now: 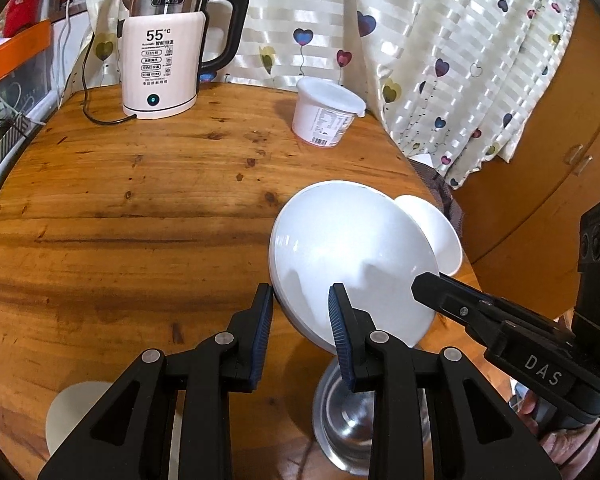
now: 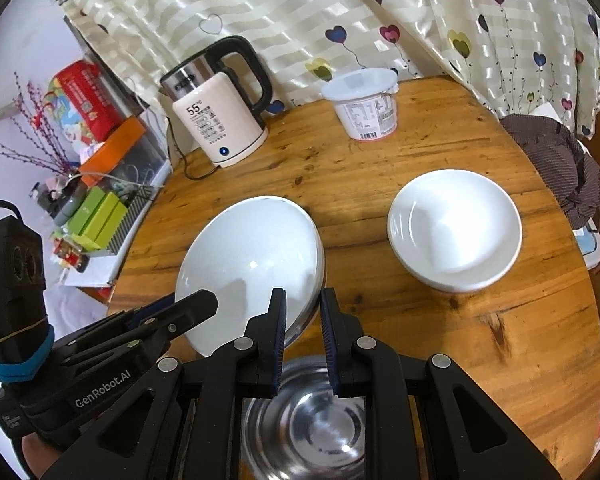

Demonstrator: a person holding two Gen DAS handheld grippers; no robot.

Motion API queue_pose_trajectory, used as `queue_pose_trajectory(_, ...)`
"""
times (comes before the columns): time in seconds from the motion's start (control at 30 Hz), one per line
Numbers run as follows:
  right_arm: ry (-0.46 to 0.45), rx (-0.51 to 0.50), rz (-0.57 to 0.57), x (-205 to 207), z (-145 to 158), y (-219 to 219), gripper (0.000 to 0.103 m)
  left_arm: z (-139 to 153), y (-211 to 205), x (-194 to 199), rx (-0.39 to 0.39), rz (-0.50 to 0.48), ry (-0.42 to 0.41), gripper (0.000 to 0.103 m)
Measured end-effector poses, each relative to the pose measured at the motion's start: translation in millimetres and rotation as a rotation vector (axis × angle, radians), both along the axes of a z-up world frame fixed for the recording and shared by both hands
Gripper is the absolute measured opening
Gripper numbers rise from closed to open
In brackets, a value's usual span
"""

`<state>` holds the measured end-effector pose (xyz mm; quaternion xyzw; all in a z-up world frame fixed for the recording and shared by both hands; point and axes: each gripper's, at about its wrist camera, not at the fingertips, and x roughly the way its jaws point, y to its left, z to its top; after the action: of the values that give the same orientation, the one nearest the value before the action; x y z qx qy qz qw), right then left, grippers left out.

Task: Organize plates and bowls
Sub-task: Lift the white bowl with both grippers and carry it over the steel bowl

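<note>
Together, both sets of fingers were clenched on one large white round ceramic plate [image 1: 352,248], which hung tilted above the round brown wooden bench [image 1: 140,200] rather than lying on it. The left gripper [image 1: 300,296] pinched the plate's near rim between its blue-padded fingers [image 1: 265,320], and the right gripper [image 2: 302,300] clamped the rim at the opposite side, one finger over the plate's face and one outside it. Directly below the raised plate sat a shiny stainless steel bowl [image 2: 312,420] near the bench's front edge. A smaller white ceramic bowl [image 2: 454,232] rested on the bench to the right, apart from the plate. Farther back stood a white electric kettle with a black handle [image 1: 162,60] and a lidded white plastic tub [image 1: 326,114].
</note>
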<state>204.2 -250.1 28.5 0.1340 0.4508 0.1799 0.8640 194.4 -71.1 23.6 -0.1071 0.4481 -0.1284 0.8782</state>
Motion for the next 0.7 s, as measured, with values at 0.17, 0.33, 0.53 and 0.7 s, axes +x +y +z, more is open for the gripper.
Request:
queue_pose_trajectory(0.17,-0.007,-0.005,-0.004,-15.3,4.3,-1.0,0.017,2.6,-1.4,-14.4,0.001,-0.006,-0.004,0.03)
queue_pose_trajectory(0.33,-0.008,-0.008,-0.01,-30.4,6.5,-2.7,0.017,2.7,-4.7,-28.3,0.003,-0.014,0.0,0.03)
queue_pose_trajectory(0.53,-0.012,-0.01,-0.022,-49.9,8.0,-8.5,0.017,1.5,-11.5,-47.8,0.007,-0.033,0.005,0.03)
queue_pose_trajectory(0.7,-0.004,-0.006,-0.033,-66.1,4.8,-16.4,0.017,-1.0,-19.3,-62.7,0.012,-0.047,0.013,0.03)
